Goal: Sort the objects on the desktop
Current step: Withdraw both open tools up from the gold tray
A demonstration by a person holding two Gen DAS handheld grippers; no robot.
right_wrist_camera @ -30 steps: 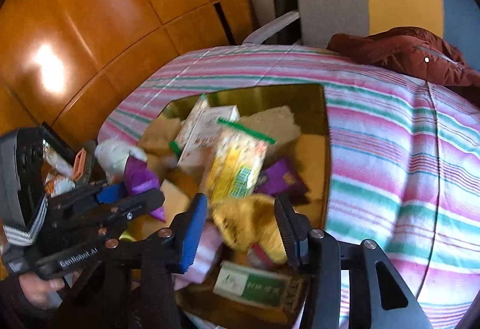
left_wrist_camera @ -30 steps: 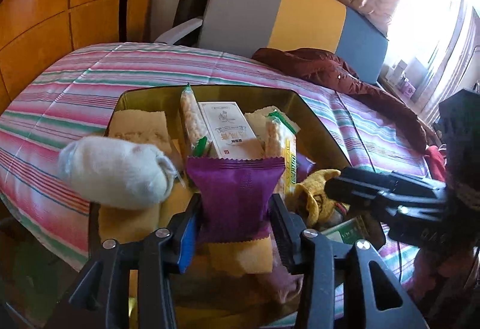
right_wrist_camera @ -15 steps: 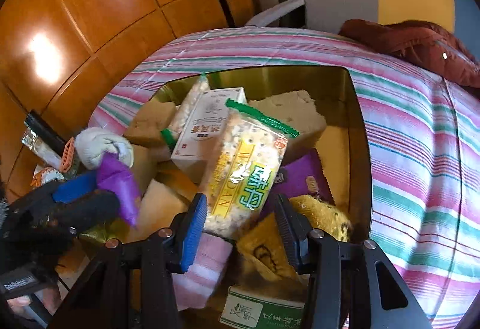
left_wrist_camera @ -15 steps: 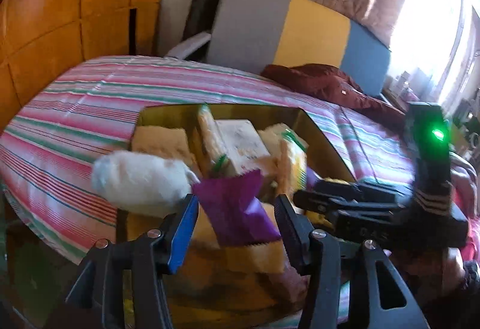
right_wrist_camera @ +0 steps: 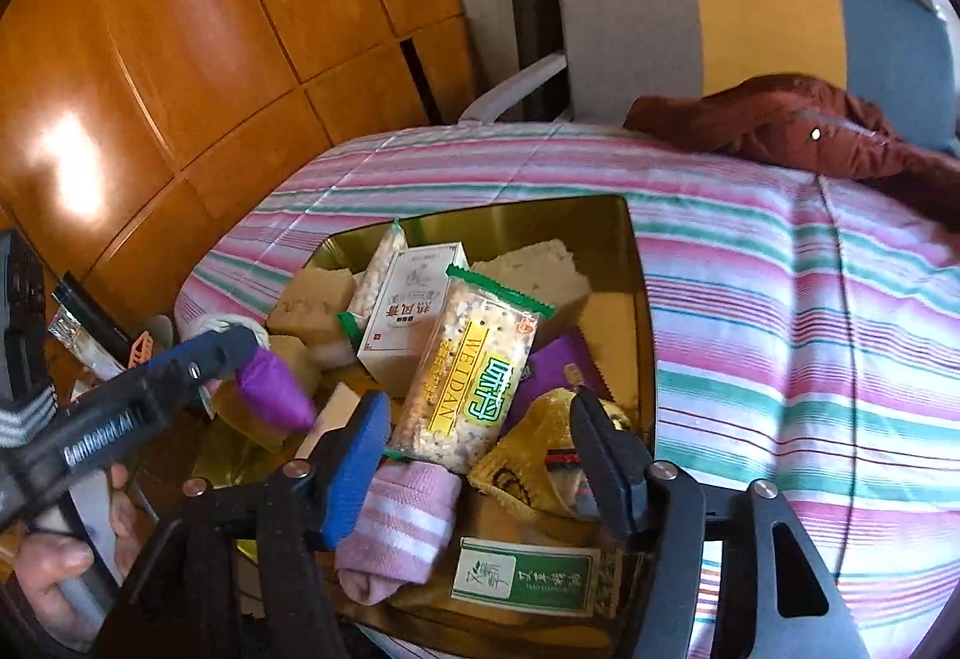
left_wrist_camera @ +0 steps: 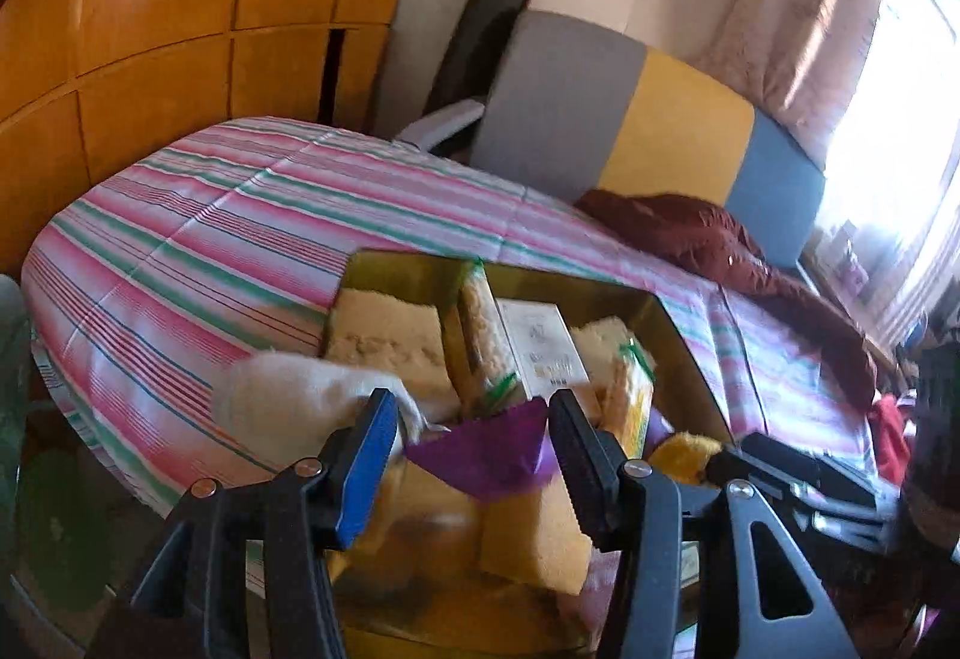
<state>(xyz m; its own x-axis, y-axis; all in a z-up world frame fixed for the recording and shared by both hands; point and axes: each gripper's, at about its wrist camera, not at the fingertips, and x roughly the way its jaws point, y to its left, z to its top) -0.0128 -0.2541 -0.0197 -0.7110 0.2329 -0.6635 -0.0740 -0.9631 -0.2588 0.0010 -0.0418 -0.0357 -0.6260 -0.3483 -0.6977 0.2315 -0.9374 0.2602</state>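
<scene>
My left gripper [left_wrist_camera: 471, 407] is shut on a purple snack packet [left_wrist_camera: 486, 455] that lies tilted across its jaws, just above the near end of a gold tin box [left_wrist_camera: 408, 263]. The right wrist view shows the same packet [right_wrist_camera: 273, 389] at the left gripper's [right_wrist_camera: 240, 347] tip. My right gripper [right_wrist_camera: 480, 407] hovers over the box's [right_wrist_camera: 540, 221] near end with its jaws opening. A rice-cracker packet [right_wrist_camera: 474, 377], a pink striped sock [right_wrist_camera: 402, 527] and a yellow plush piece [right_wrist_camera: 528, 461] lie below, and the pads press on none of them.
The box also holds a white carton [right_wrist_camera: 408, 311], sponges [left_wrist_camera: 384, 335], a second purple packet [right_wrist_camera: 564, 365] and a green-labelled box [right_wrist_camera: 522, 575]. A white sock ball [left_wrist_camera: 282, 395] sits by its left rim. Striped cloth [right_wrist_camera: 780, 299] covers the table; a red jacket [right_wrist_camera: 780, 125] and a chair [right_wrist_camera: 690, 17] lie beyond.
The right gripper's jaws spread wide and the yellow plush piece left them. The left gripper rose a little with the purple packet, which tipped sideways as the jaws widened.
</scene>
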